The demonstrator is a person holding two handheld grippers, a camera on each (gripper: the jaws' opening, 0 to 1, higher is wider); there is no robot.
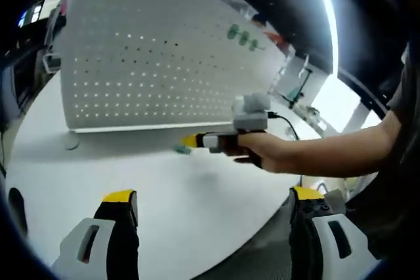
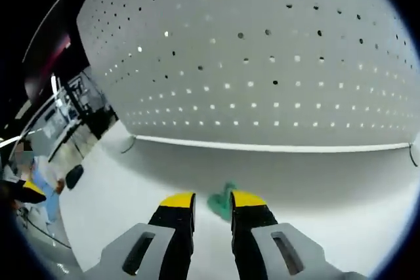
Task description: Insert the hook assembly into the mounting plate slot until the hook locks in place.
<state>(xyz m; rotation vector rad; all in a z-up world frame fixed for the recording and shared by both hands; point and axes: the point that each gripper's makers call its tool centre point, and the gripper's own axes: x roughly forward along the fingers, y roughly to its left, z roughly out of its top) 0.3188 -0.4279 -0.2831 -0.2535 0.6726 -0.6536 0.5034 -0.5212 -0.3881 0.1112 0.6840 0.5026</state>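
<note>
a white worktop (image 1: 164,195) carries a tall white board full of holes (image 2: 262,63). the right tongs (image 2: 213,202) sit low, nearly shut, a small green hook (image 2: 223,204) between the tips near the board's bottom edge. the left tongs (image 1: 213,201) are wide open, holding nothing.

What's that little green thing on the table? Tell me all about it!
The green hook is small, teal and looks like plastic. It lies on the white table in front of the pegboard. The right gripper has its yellow-tipped jaws close on either side of it; whether they pinch it is unclear. Its exact shape is too blurry to tell.
</note>
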